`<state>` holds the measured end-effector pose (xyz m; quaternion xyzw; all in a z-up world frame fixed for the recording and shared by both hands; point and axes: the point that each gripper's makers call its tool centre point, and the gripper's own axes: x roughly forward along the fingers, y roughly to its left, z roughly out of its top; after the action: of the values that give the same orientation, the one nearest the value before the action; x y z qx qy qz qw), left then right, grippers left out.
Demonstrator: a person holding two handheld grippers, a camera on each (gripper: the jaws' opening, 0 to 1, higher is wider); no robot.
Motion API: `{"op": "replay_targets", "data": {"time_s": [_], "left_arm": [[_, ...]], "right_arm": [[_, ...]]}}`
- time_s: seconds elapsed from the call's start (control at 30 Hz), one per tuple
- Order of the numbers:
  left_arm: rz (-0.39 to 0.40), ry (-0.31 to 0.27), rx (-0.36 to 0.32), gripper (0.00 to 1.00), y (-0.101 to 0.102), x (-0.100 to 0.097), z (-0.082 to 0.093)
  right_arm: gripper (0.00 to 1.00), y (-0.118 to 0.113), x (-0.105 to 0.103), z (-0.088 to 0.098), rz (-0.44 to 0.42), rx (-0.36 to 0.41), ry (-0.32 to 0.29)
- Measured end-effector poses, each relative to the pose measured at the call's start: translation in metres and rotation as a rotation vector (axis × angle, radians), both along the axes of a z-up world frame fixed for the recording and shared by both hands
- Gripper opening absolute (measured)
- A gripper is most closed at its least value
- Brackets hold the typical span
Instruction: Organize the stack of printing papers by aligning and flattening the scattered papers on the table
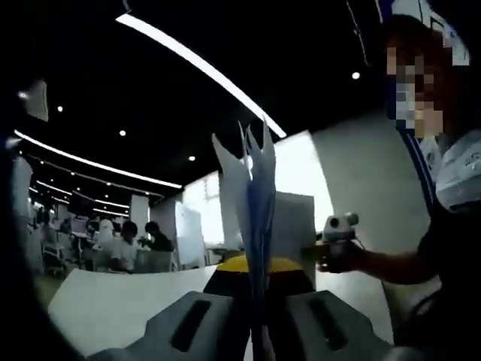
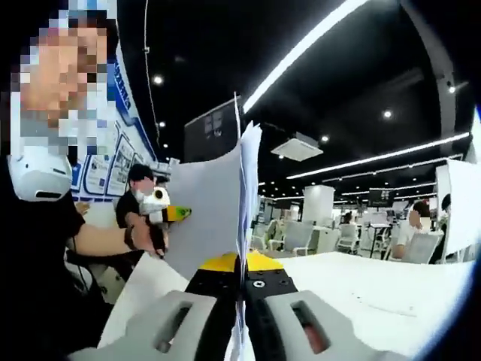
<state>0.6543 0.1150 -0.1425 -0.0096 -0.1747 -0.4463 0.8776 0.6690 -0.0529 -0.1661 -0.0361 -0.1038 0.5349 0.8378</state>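
Observation:
A stack of white printing papers (image 1: 254, 197) stands upright and edge-on between my left gripper's (image 1: 258, 295) jaws, which are shut on it. The sheet tops fan apart unevenly. In the right gripper view the same papers (image 2: 213, 218) rise from my right gripper (image 2: 242, 289), also shut on them. The right gripper (image 1: 340, 226) appears in a hand at the far side of the sheets in the left gripper view. The left gripper (image 2: 162, 206) shows likewise in the right gripper view. The papers are lifted above the white table (image 1: 113, 304).
The white table (image 2: 376, 293) stretches under both grippers. The person holding the grippers stands close, their arm (image 1: 391, 267) reaching in. Other people sit at desks and chairs (image 2: 297, 237) in the background of the office.

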Motion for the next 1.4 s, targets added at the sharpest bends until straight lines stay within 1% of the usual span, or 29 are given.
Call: {"op": "replay_targets", "data": {"time_s": [0.07,0.1,0.13,0.2,0.27,0.3,0.33,0.37,0.4,0.43,0.47,0.5,0.63,0.73,0.8,0.83,0.87,0.9,0.93,1.0,1.07,1.17,1.2,1.23,1.27,1.3,1.37,1.4], "left_arm": [[0.080,-0.009,0.038,0.06,0.000,0.013,-0.010],[0.109,-0.026,0.074,0.06,-0.002,0.017,-0.017],[0.127,-0.037,0.115,0.06,-0.005,0.019,-0.024],[0.141,-0.029,0.153,0.07,-0.011,0.022,-0.037],[0.158,-0.026,0.177,0.09,-0.014,0.026,-0.052],[0.180,0.016,0.216,0.13,-0.013,0.032,-0.071],[0.185,0.072,0.235,0.19,-0.014,0.036,-0.085],[0.179,0.109,0.244,0.22,-0.016,0.037,-0.092],[0.163,0.139,0.240,0.22,-0.018,0.038,-0.098],[0.138,0.153,0.217,0.22,-0.021,0.035,-0.098],[0.126,0.152,0.189,0.22,-0.021,0.034,-0.095],[0.129,0.143,0.182,0.24,-0.019,0.033,-0.091],[0.112,0.157,0.168,0.25,-0.015,0.032,-0.082],[0.088,0.157,0.158,0.24,-0.013,0.028,-0.075],[0.061,0.178,0.143,0.20,-0.014,0.025,-0.079],[0.048,0.185,0.136,0.20,-0.016,0.024,-0.082],[0.041,0.201,0.140,0.20,-0.019,0.024,-0.089],[0.045,0.213,0.152,0.20,-0.021,0.025,-0.095],[0.050,0.221,0.161,0.20,-0.022,0.026,-0.099],[0.051,0.230,0.174,0.20,-0.025,0.026,-0.104],[0.049,0.234,0.172,0.20,-0.024,0.025,-0.103],[0.025,0.245,0.133,0.23,-0.019,0.020,-0.096],[0.000,0.237,0.115,0.23,-0.018,0.016,-0.091],[-0.029,0.218,0.099,0.22,-0.018,0.011,-0.086],[-0.037,0.211,0.095,0.22,-0.012,0.012,-0.086],[-0.084,0.174,0.065,0.22,-0.006,0.007,-0.077],[-0.112,0.184,0.031,0.21,0.001,0.008,-0.069],[-0.110,0.187,0.028,0.20,0.004,0.010,-0.068]], "right_arm": [[0.00,-0.001,0.001,-0.006,-0.022,-0.009,-0.002],[0.00,-0.003,0.002,-0.010,-0.046,-0.026,-0.011],[0.00,-0.005,0.003,-0.015,-0.074,-0.049,-0.030],[0.00,-0.006,0.000,-0.025,-0.099,-0.075,-0.042],[0.00,-0.006,-0.004,-0.042,-0.084,-0.084,-0.019],[0.00,-0.004,-0.008,-0.056,-0.046,-0.108,0.030],[0.06,-0.006,-0.005,-0.066,-0.052,-0.115,0.090],[0.10,-0.009,-0.001,-0.071,-0.071,-0.117,0.100],[0.12,-0.009,0.001,-0.073,-0.071,-0.116,0.097],[0.14,-0.011,0.002,-0.075,-0.075,-0.122,0.105],[0.16,-0.012,0.002,-0.075,-0.084,-0.124,0.110],[0.17,-0.013,0.002,-0.074,-0.088,-0.123,0.106],[0.21,-0.020,0.003,-0.067,-0.096,-0.119,0.102],[0.19,-0.027,0.004,-0.065,-0.099,-0.112,0.097],[0.14,-0.030,0.006,-0.064,-0.096,-0.074,0.128],[0.12,-0.030,0.006,-0.066,-0.094,-0.072,0.133],[0.12,-0.027,0.006,-0.069,-0.096,-0.079,0.134],[0.11,-0.027,0.008,-0.073,-0.112,-0.091,0.132],[0.07,-0.027,0.009,-0.075,-0.122,-0.099,0.124],[0.06,-0.027,0.008,-0.073,-0.116,-0.088,0.128],[0.03,-0.027,0.007,-0.073,-0.109,-0.085,0.140],[0.01,-0.028,0.008,-0.073,-0.115,-0.096,0.136],[0.00,-0.028,0.007,-0.073,-0.115,-0.098,0.135],[0.00,-0.028,0.007,-0.073,-0.115,-0.100,0.134],[0.00,-0.028,0.007,-0.073,-0.113,-0.101,0.133],[0.00,-0.028,0.007,-0.073,-0.111,-0.103,0.132],[0.00,-0.029,0.007,-0.073,-0.112,-0.106,0.132],[0.00,-0.029,0.007,-0.073,-0.112,-0.105,0.134]]}}
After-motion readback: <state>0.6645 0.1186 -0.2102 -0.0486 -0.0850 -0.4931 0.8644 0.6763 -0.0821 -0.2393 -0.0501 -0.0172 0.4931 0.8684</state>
